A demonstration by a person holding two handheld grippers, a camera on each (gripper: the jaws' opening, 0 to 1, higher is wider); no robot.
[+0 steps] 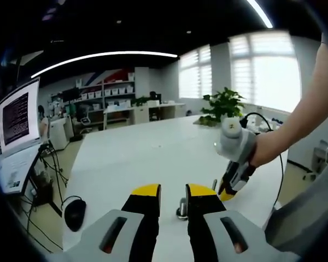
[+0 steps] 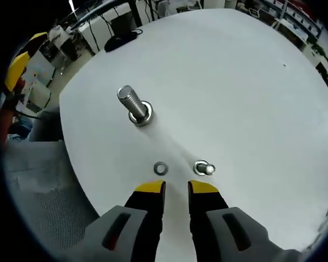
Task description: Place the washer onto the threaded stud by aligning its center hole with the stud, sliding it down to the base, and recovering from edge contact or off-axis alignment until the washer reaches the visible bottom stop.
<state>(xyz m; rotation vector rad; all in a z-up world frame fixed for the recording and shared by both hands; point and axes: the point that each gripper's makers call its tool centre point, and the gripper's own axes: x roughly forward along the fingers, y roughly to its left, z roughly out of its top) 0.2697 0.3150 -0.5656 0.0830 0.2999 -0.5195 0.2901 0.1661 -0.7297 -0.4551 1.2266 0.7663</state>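
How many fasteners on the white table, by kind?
Threaded stud: 2, a large one and a small one
Loose washer: 1
Total: 3, all ahead of the right tongs

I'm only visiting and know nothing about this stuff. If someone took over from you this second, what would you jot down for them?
Left tool: open, holding nothing, low over the white table, with a stud between its tips.
Right tool: open, holding nothing, hovering above the table.
Washer: lying flat and loose on the table just ahead of the right tool.
Large threaded stud: standing farther off, with a ring at its base.
Small stud: beside the washer.
Done: nothing visible; the washer is not picked up yet.
Left: grasp the washer, line up its hole, slide it down to the base.
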